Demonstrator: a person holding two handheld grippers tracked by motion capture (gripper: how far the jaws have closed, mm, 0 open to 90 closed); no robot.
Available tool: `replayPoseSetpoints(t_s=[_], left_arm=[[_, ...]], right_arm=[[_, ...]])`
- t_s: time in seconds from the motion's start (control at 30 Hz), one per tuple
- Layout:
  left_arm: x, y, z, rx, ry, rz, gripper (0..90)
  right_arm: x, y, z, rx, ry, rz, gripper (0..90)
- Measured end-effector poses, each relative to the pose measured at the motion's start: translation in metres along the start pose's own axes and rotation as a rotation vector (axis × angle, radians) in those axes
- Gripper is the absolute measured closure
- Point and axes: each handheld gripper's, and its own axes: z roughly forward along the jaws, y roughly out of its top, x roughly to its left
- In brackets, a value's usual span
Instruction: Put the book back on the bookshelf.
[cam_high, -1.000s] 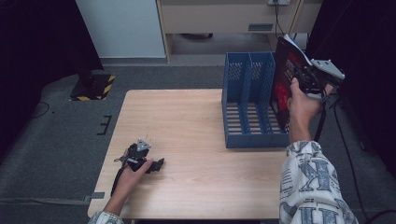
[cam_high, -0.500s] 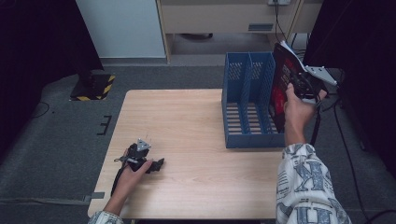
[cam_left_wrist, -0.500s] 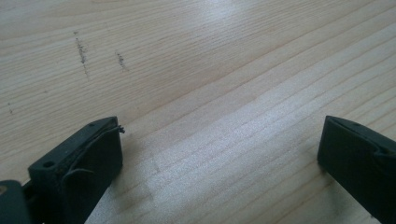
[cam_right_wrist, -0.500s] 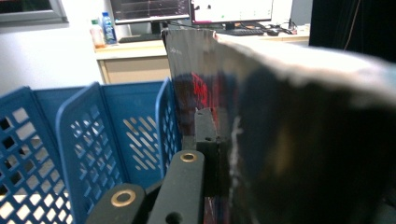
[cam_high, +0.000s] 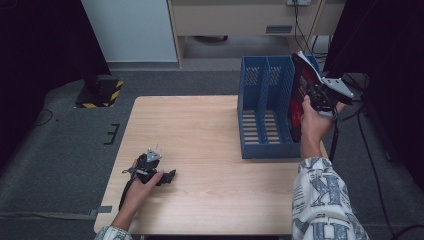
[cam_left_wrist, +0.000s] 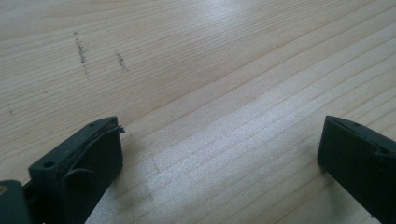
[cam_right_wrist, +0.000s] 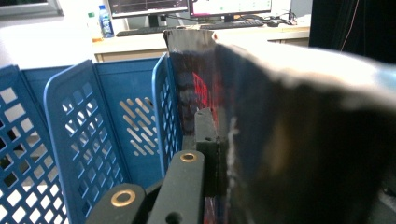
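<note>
Your right gripper (cam_high: 311, 95), at the upper right of the high view, is clamped on a book (cam_high: 300, 97) with a dark and red glossy cover. In the right gripper view the jaws pinch the cover's edge at lower centre, with no gap between them and the book (cam_right_wrist: 280, 140).

The book stands nearly upright, its long axis running top to bottom and leaning slightly toward the upper right. It sits at the right-hand end of the blue file rack (cam_high: 265, 115), above and against the rack's rightmost slot. The rack lies to the left of the book in both views. The coming move, as judged from this position, is a straight descent into that slot; keep the book's face parallel to the blue dividers.

Your left gripper (cam_high: 167, 176) rests on the wooden table (cam_high: 200, 130) at the lower left, well apart from the rack. Its jaws stand wide and hold nothing.
</note>
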Motion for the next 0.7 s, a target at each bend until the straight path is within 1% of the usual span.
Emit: replayPoseSetpoints(t_s=[0.2,0.47,0.7], left_arm=[[0.0,0.0,0.0,0.0,0.0,0.0,0.0],[0.0,0.0001,0.0001,0.0,0.0,0.0,0.0],[-0.0002,0.0006,0.0005,0.0,0.001,-0.002,0.0]], right_arm=[[0.0022,-0.0003,0.0017,-0.004,0.001,-0.011,87.1],[0.0011,-0.0025,0.0038,-0.016,-0.004,-0.023,87.1],[0.0001,-0.0064,0.0054,-0.017,-0.001,-0.011,87.1]])
